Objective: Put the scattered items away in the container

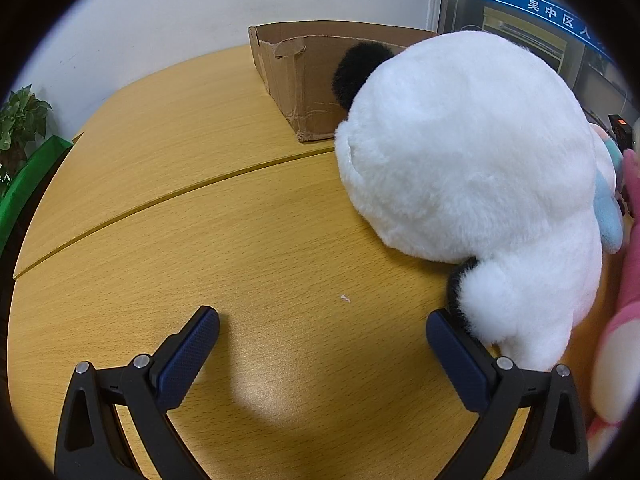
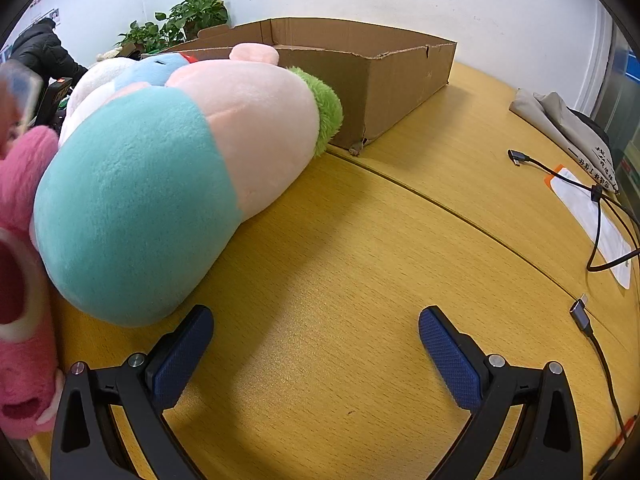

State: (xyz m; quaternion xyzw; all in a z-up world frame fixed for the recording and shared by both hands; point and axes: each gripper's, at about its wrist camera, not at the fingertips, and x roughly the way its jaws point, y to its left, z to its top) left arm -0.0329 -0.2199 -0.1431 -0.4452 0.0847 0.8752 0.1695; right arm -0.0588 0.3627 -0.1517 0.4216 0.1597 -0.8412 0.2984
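Two grippers hang low over one wooden table (image 1: 168, 208), both spread wide with nothing between their fingers. The table, the largest thing here, has a seam running across it. On its far side sits the box (image 2: 376, 76), an open cardboard carton with torn edges, and none of the toys seen on the table lies in it.

Next in size is the white toy (image 1: 468, 152), a plush with black patches, lying on the table just in front of the box; its lower end touches the outer side of the left gripper's (image 1: 322, 330) right finger. The teal toy (image 2: 160, 184), teal and pale pink with a green tuft, lies on its side, its tuft close against the box wall and its teal end just beside the left finger of the right gripper (image 2: 316, 330). A pink toy (image 2: 24, 320) presses against it at the left edge.

Black cables (image 2: 600, 216) and a white sheet (image 2: 596, 224) lie well off to the right.
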